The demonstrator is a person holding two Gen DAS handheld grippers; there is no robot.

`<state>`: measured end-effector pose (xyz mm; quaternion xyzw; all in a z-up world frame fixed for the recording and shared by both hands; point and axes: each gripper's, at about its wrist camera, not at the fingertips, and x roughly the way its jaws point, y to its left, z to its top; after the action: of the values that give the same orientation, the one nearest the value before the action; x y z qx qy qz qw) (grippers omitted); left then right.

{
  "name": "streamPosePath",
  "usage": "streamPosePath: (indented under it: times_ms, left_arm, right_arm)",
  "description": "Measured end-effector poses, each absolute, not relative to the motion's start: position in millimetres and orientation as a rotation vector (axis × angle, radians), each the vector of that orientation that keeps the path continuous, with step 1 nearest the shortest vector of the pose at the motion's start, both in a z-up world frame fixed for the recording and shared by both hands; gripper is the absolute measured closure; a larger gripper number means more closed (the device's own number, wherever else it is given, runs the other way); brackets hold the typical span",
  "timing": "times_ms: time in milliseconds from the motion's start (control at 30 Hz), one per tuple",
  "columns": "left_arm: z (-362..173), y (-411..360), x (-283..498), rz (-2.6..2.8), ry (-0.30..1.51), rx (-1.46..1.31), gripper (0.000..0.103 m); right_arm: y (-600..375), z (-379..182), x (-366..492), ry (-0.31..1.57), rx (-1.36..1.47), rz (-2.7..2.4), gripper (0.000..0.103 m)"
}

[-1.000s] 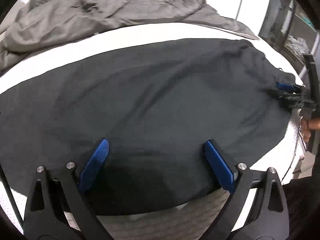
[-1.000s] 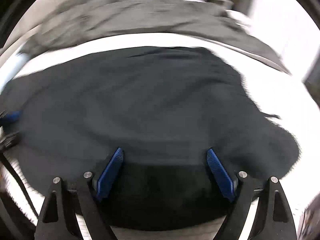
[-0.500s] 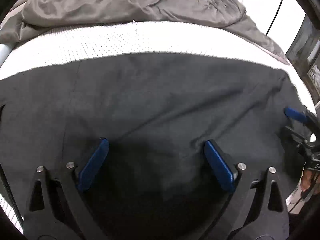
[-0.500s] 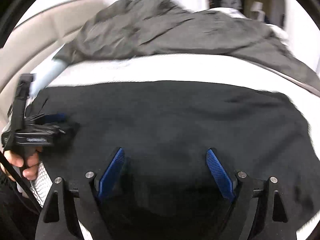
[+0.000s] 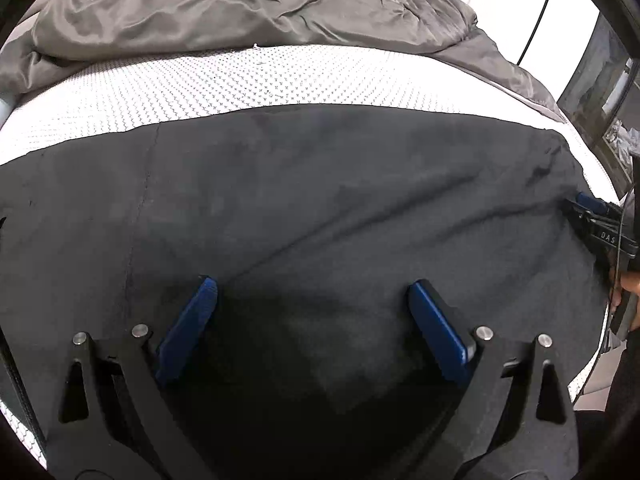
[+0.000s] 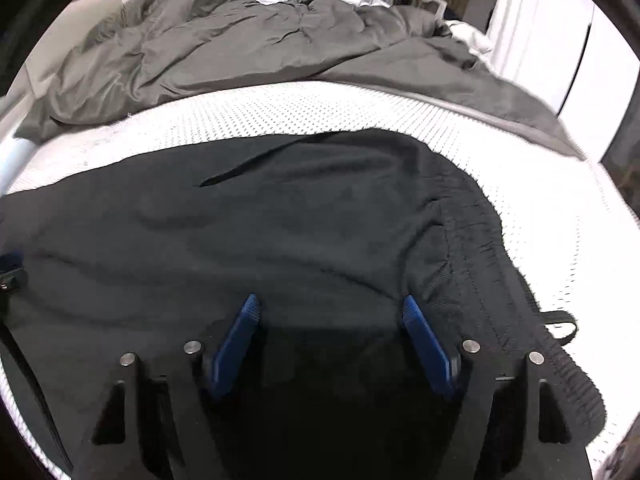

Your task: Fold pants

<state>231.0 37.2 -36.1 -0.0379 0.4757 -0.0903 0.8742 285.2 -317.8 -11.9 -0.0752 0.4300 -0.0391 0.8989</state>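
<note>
Black pants (image 5: 320, 200) flat on mattress (image 5: 240, 84); both hand-held grippers (image 5: 312, 312) (image 6: 332, 332) spread

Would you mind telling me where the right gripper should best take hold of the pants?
Probably the waistband, at its near edge, coming from the bed's near side. The pants lie flat, and the ribbed band is the thickest fold beside the open right gripper.

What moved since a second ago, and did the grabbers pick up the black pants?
Both views slid toward the grey duvet, showing more white mattress. The left gripper and right gripper stayed open, holding nothing. The black pants still lie flat.
</note>
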Motion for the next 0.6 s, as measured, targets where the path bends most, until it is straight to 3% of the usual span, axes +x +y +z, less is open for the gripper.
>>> streamPosePath:
  times_ms: [267, 333, 400, 533, 600]
  left_arm:
    - [-4.2, 25.5, 257.0, -0.219, 0.973, -0.078, 0.009]
    - [-15.4, 24.0, 277.7, -0.193, 1.041, -0.082, 0.019]
    - [-32.5, 29.4, 289.4, -0.173, 1.1, -0.092, 0.022]
    - [-32.2, 34.9, 287.6, -0.215, 1.07, -0.089, 0.021]
    - [-33.1, 39.1, 286.4, -0.228, 1.056, -0.099, 0.022]
  right_arm:
    - [-173.6, 11.8, 295.1, 0.834, -0.195, 0.211, 0.025]
    - [-134.8, 1.4, 308.6, 0.881, -0.201, 0.281, 0.025]
    - [-107.8, -15.4, 322.4, 0.922, -0.28, 0.298, 0.03]
    - [-106.9, -33.8, 328.1, 0.926, -0.466, 0.198, 0.031]
    - [-134.8, -30.3, 330.1, 0.917, -0.477, 0.107, 0.025]
